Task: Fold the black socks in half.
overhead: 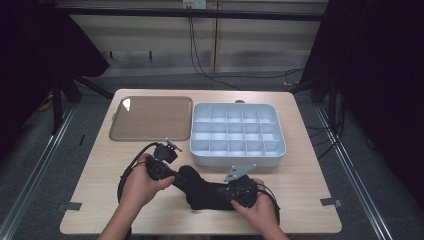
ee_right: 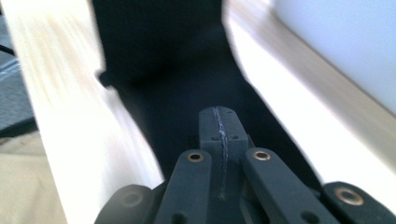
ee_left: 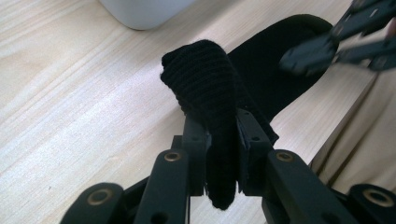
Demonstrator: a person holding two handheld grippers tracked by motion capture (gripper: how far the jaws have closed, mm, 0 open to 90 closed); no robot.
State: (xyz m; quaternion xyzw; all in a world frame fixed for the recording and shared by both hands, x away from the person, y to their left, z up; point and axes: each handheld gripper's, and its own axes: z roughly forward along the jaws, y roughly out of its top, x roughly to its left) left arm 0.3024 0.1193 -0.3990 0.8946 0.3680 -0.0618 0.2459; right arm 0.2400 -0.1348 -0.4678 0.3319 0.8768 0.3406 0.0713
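Mid-fold: left gripper (ee_left: 220,140) clamps black sock (ee_left: 205,79) cuff, right gripper (ee_right: 220,126) pressed closed over sock's far end; next, bring ends together.

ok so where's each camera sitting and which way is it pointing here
High view: fixed above the person's side of the table, looking forward and down at the brown tray, the compartment box and the black sock; both forearms and hands show.
Left gripper view: rides the left hand-held gripper, looking along its jaws, which pinch the sock.
Right gripper view: rides the right hand-held gripper, looking along its closed jaws over the blurred sock.
All three views share the sock and the table.
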